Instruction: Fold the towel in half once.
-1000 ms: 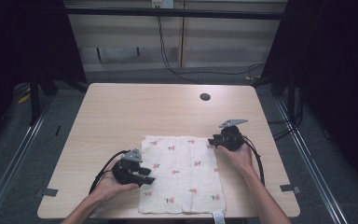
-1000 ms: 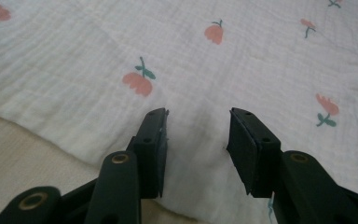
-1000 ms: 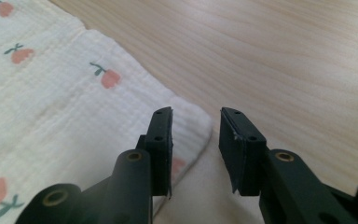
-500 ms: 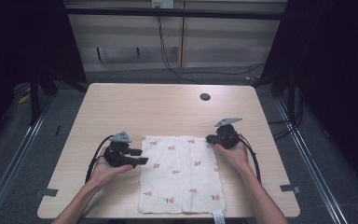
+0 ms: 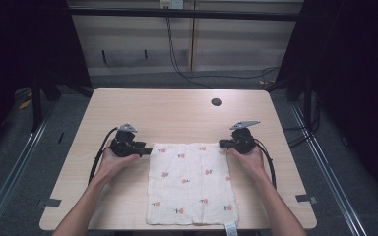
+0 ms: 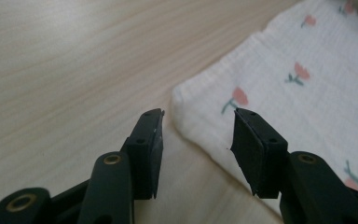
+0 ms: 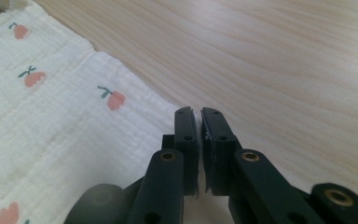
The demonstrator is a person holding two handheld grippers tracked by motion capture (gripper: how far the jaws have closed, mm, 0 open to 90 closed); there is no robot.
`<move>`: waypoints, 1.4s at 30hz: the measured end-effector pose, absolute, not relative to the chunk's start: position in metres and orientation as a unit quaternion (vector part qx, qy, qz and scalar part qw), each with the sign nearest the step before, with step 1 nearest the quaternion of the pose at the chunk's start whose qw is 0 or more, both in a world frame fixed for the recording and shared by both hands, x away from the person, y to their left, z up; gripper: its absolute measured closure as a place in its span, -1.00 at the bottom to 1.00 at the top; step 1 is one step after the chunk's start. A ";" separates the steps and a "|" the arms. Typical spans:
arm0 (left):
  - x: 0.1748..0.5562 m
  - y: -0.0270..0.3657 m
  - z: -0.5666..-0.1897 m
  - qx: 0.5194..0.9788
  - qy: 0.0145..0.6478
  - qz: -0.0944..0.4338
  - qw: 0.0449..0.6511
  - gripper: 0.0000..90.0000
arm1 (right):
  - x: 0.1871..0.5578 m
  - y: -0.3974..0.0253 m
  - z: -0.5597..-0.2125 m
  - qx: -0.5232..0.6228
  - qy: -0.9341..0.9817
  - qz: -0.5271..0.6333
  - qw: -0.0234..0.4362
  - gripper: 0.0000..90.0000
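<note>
Two far corners face me: left gripper (image 6: pixel 196 135) jaws open astride the floral cloth's (image 5: pixel 189 184) left corner, right gripper (image 7: pixel 199 126) closed at its right.

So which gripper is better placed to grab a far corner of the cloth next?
Left. The left gripper has its jaws open around the cloth's far left corner. The right gripper sits at the far right edge with jaws nearly closed, seemingly on nothing.

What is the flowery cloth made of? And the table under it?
The cloth looks like soft, crinkly woven cotton, matte white with printed pink flowers; its ribbed, wrinkled weave shows. The table looks like pale wood or wood-look laminate: smooth, with straight grain lines.
</note>
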State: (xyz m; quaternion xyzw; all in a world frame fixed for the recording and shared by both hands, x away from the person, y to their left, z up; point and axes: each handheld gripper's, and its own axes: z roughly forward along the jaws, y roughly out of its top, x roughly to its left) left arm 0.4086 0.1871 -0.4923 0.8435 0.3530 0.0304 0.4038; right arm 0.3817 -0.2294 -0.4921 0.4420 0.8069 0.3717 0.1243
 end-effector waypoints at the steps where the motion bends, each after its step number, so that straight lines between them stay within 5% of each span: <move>1: 0.413 0.187 -0.494 0.833 0.367 0.035 0.413 0.18 | 0.382 -0.230 -0.493 0.443 0.807 0.371 0.124 0.90; 10: 0.421 0.172 -0.504 0.841 0.361 0.030 0.403 0.31 | 0.383 -0.227 -0.497 0.437 0.808 0.376 0.120 0.90; 19: 0.425 0.167 -0.507 0.834 0.359 0.026 0.417 0.95 | 0.383 -0.230 -0.495 0.437 0.804 0.385 0.117 0.91; 42: 0.419 0.180 -0.432 0.819 0.320 0.029 0.475 0.96 | 0.384 -0.246 -0.455 0.438 0.773 0.442 0.123 0.91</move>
